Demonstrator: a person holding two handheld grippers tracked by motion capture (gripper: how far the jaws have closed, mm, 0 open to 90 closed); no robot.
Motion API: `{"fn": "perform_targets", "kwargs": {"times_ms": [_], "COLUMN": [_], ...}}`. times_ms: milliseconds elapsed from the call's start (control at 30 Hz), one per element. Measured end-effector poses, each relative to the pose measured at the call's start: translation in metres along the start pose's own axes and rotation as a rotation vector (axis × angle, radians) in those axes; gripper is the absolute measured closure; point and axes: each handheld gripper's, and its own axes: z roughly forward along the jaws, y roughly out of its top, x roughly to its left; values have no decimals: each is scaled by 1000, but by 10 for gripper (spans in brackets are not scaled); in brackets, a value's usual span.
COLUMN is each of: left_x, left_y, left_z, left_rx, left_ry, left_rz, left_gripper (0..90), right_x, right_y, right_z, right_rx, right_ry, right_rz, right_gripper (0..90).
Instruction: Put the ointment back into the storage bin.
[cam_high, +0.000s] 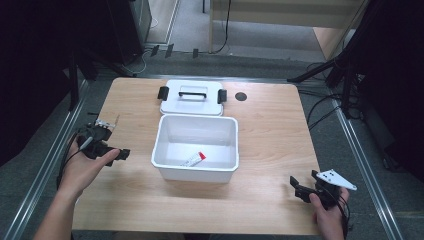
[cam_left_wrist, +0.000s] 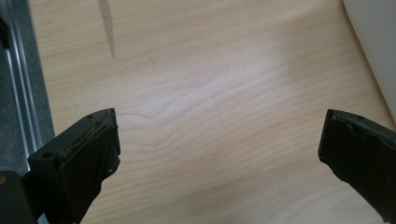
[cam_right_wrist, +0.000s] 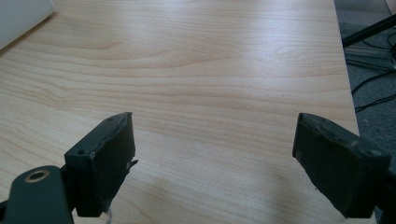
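- Since the lid (cam_high: 192, 96) lies flat on the table (cam_high: 280, 130) just behind the box (cam_high: 196, 148), handle up and touching or nearly touching its far wall, the box stands open from above, which looks like the point of parking it there: out of the way, yet close enough to go back on.
- Inside, a small tube (cam_high: 193, 159) with a red end lies on the floor of the box, near the front wall and slightly tilted; I judge it to be the thing being packed.
- The left gripper (cam_high: 121, 154) hangs over the table left of the box, jaws spread wide with nothing between them; its own view shows bare wood and a sliver of white wall at the right edge.
- The right gripper (cam_high: 303, 184) sits near the front right corner, well apart from the box, jaws likewise released and empty.
- Both hands flank the box, probably ready for the lid.
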Motion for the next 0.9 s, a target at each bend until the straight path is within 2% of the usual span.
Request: {"fn": "perform_targets", "kwargs": {"times_ms": [33, 100, 167, 233, 400, 533, 600, 633, 667, 767, 900], "left_x": [3, 7, 10, 11, 13, 15, 14, 14, 14, 14, 14], "left_y": [-7, -18, -32, -46, -77, -99, -110, -110, -122, -137, -143], "left_z": [2, 5, 9, 13, 19, 20, 21, 21, 20, 18, 20], "left_rx": [-50, -99, -165, -228, -363, -426, -452, -452, -485, -536, -530], "left_ry": [1, 4, -11, -40, -56, -28, 11, 11, 67, 108, 146], "left_rz": [-33, -53, -89, -98, -153, -175, -178, -178, -172, -179, -183], "left_gripper": [0, 0, 0, 0, 0, 0, 0, 0, 0, 0, 0], "right_x": [0, 0, 0, 0, 0, 0, 0, 0, 0, 1, 1], "right_y": [0, 0, 0, 0, 0, 0, 0, 0, 0, 0, 0], "right_z": [0, 0, 0, 0, 0, 0, 0, 0, 0, 0, 1], "right_rx": [0, 0, 0, 0, 1, 1, 2, 2, 2, 3, 3], "right_ry": [0, 0, -1, -1, -2, -2, -2, -2, -2, -5, -3], "right_rz": [0, -1, -1, -3, -4, -4, -5, -4, -4, -6, -10], "right_gripper": [131, 131, 132, 132, 132, 132, 131, 132, 132, 132, 132]}}
